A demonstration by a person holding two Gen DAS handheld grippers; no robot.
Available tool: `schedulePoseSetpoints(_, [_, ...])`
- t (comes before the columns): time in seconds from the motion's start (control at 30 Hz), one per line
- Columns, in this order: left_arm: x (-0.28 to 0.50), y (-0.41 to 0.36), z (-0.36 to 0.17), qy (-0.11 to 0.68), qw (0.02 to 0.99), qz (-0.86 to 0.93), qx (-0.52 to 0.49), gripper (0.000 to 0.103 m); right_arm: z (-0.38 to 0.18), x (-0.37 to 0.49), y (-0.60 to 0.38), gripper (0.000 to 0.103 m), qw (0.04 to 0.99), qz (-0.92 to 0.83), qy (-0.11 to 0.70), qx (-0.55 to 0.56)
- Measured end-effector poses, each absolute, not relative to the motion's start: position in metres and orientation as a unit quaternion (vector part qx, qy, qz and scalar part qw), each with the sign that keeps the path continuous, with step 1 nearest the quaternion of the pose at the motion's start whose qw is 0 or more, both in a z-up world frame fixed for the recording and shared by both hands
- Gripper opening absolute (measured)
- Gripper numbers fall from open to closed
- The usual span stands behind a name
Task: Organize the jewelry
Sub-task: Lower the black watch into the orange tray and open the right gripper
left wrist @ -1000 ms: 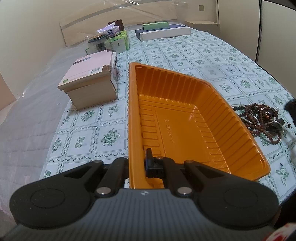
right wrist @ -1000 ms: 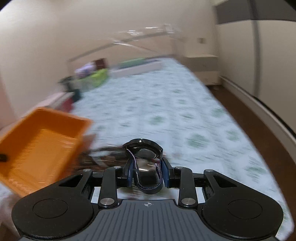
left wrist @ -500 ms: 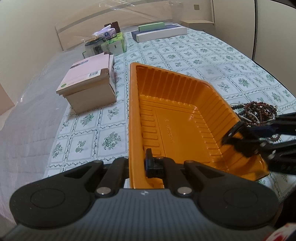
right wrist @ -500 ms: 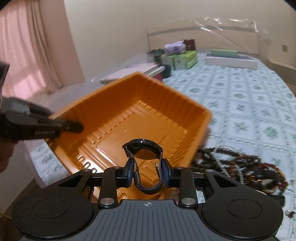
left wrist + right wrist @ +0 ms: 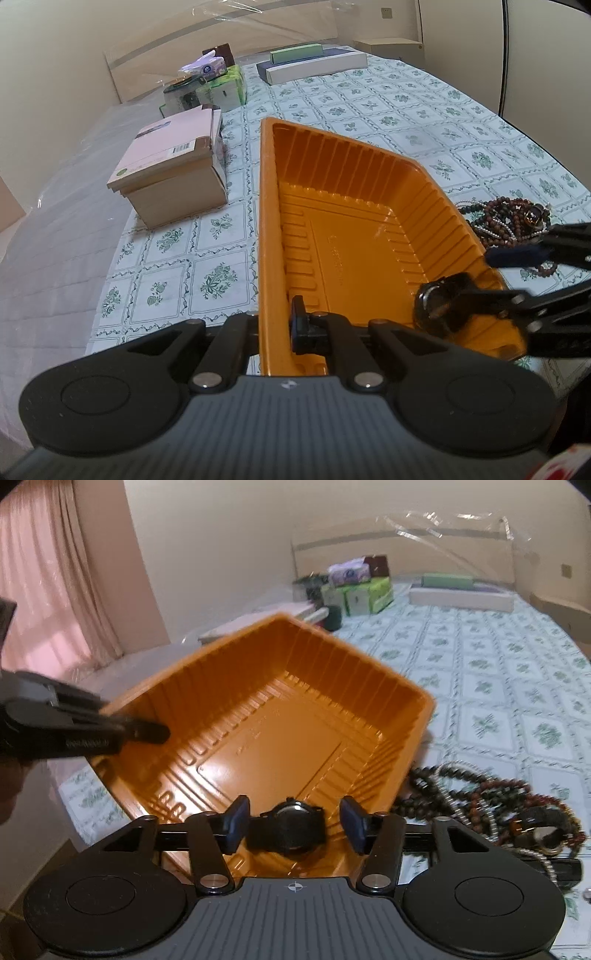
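An orange plastic tray [image 5: 354,206] stands on the patterned cloth. My left gripper [image 5: 275,325] is shut on the tray's near rim; it shows at the left of the right wrist view [image 5: 147,733]. My right gripper [image 5: 293,823] is open over the tray's near right corner, also seen in the left wrist view [image 5: 476,277]. A black watch [image 5: 291,825] lies loose between its fingers in the tray [image 5: 266,738], and shows in the left wrist view [image 5: 441,306]. A heap of bead necklaces and bracelets [image 5: 506,218] lies right of the tray [image 5: 491,805].
A cardboard box [image 5: 173,170] stands left of the tray. Tissue boxes and packages [image 5: 210,85] and flat boxes [image 5: 314,64] sit at the far end. The table's front edge runs just below the tray.
My right gripper moved over the tray, opened and let go of the black watch, which now lies in the tray. The left gripper kept its hold on the rim.
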State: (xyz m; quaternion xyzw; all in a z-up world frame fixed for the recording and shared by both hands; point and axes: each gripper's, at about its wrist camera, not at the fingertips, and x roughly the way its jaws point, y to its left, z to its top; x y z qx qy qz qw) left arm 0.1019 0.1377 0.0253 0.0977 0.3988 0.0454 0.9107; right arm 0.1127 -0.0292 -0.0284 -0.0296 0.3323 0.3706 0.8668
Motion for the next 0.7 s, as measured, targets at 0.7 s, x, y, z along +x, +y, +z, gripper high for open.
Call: schedulePoseSetpoints(0.7, [0.100,0.135,0.024,0.401,0.909,0.040,0.110,0.004,-0.037,0.112,-0.199,0.058,0.922,0.116,0.369,0.024])
